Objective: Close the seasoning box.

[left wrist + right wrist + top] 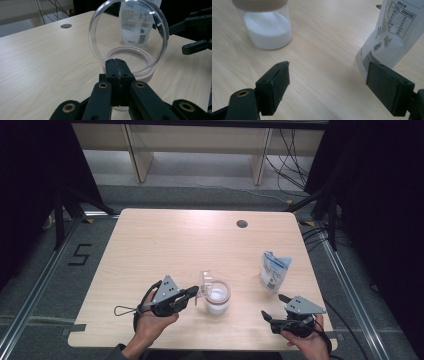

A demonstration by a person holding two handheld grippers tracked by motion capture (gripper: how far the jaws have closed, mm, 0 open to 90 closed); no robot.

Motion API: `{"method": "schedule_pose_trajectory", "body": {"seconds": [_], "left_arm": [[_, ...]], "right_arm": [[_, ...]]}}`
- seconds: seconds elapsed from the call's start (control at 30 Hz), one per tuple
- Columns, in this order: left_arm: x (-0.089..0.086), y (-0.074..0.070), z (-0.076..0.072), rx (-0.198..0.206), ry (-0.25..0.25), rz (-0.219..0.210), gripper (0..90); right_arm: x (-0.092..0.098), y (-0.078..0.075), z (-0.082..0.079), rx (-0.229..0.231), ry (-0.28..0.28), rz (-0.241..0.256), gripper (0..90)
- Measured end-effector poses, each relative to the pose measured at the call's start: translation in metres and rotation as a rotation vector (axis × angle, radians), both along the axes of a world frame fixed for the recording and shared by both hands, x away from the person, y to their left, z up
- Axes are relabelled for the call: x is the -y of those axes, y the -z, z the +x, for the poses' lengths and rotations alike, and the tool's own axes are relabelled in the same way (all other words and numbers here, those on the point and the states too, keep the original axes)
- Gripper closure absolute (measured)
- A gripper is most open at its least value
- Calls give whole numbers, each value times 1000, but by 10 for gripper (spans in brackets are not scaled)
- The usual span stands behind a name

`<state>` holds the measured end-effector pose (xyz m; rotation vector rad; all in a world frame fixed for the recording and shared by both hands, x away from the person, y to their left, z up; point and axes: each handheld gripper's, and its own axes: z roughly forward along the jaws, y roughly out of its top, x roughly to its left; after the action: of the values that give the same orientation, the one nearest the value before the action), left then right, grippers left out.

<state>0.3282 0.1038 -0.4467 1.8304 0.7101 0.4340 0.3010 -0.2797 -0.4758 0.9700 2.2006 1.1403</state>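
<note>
At the near edge of the table (150, 245), the right gripper (278, 309) is held low in a hand, its jaws spread wide with nothing between them; in the right gripper view the bare wood is seen through the gap. The left gripper (194, 293) is held a little farther in, at the near left, and its jaws are pressed together on the bottom rim of a clear round lid (128, 37), which is stood up on edge just above the mouth of a jar (217, 299).

The jar is set near the middle of the near half of the table, between the two grippers. It is a clear glass jar with a pale collar round its open mouth, and it is filled to roughly half its height with a white powder (268, 30).

Farther back and to the right, well apart from the jar, a white and blue pouch (274, 271) is stood upright; its contents cannot be seen. A small round hole (242, 224) is cut in the far part of the tabletop.
</note>
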Motion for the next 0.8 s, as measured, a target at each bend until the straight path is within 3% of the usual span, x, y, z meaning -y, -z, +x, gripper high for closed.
{"method": "schedule_pose_trajectory", "body": {"seconds": [0.17, 0.27, 0.43, 0.57, 0.6, 0.63, 0.7, 0.8], "left_arm": [[1, 0, 0, -1, 3, -5, 892], [0, -1, -1, -7, 4, -15, 887], [-2, -1, -2, -29, 16, -28, 858], [-4, -2, -4, -51, 39, -36, 799], [-4, -2, -5, -58, 48, -39, 771], [-5, -1, -6, -64, 46, -44, 750], [-6, -1, -7, -78, 57, -52, 691], [-7, 0, -10, -84, 61, -47, 605]], "right_arm": [[0, 0, 0, 6, -3, -3, 200], [-1, 0, -2, -24, 17, 16, 200], [0, 0, -1, -10, 12, 10, 201], [0, 0, 0, -10, 5, 5, 201], [1, 0, 0, -1, 2, 3, 200], [-1, 0, -2, -30, 17, 18, 200], [0, 0, -1, -9, 10, 11, 200], [-1, 0, -1, -22, 8, 18, 199]]}}
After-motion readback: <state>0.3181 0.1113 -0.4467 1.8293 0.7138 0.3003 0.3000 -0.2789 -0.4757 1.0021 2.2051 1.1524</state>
